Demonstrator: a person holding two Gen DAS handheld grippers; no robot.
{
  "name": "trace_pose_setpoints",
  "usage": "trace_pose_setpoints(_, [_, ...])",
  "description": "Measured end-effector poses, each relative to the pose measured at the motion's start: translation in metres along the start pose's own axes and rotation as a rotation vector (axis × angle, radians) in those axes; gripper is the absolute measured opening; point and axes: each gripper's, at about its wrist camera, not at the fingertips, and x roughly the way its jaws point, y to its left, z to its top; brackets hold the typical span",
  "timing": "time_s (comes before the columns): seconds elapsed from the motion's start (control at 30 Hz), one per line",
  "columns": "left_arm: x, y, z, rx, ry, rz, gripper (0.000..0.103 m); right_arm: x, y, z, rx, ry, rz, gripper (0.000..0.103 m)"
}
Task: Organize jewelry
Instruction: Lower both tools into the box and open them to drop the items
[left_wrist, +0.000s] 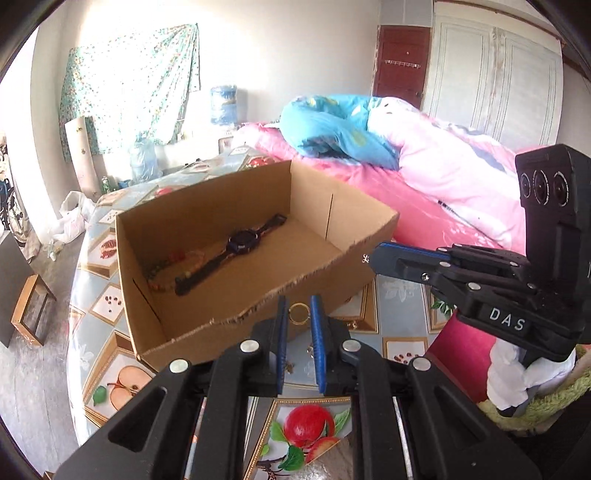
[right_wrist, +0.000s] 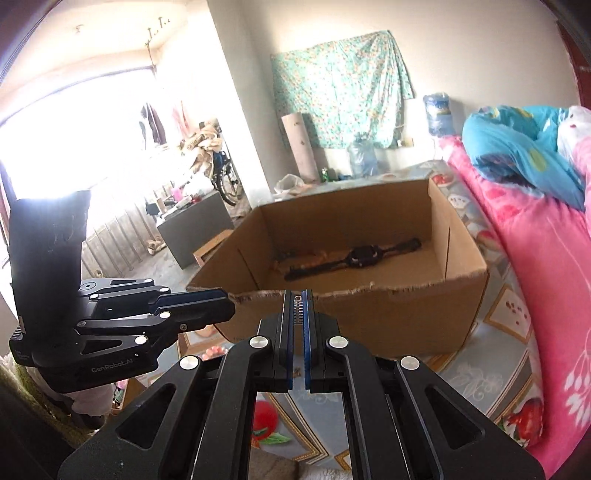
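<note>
Sideways, the right tongs (left_wrist: 371, 258) housing reads "DAS".

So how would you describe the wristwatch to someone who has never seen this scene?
Find the open cardboard box on the fruit-patterned table beside the pink bed. On its floor lies the wristwatch, stretched flat. It is the only dark item there, with a round face and black strap, next to a colourful beaded bracelet.

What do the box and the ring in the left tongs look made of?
Box: plain brown cardboard, matte, with a ragged torn front edge. Ring in the left tongs: apparently gold-coloured metal, thin and shiny; real gold or plating can't be told.
</note>
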Motion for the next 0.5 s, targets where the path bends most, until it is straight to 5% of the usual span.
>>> trace_pose_setpoints(0.23, [0.003,0.016,0.035,0.015,-0.031,0.075,0.012,0.023,0.008,0.041,-0.058,-0.05,0.032,0.002])
trace_pose_setpoints(0.5, [0.038,0.051,0.052,-0.019,0.021,0.183,0.012,0.079,-0.001,0.06,-0.056,0.049,0.021,0.002])
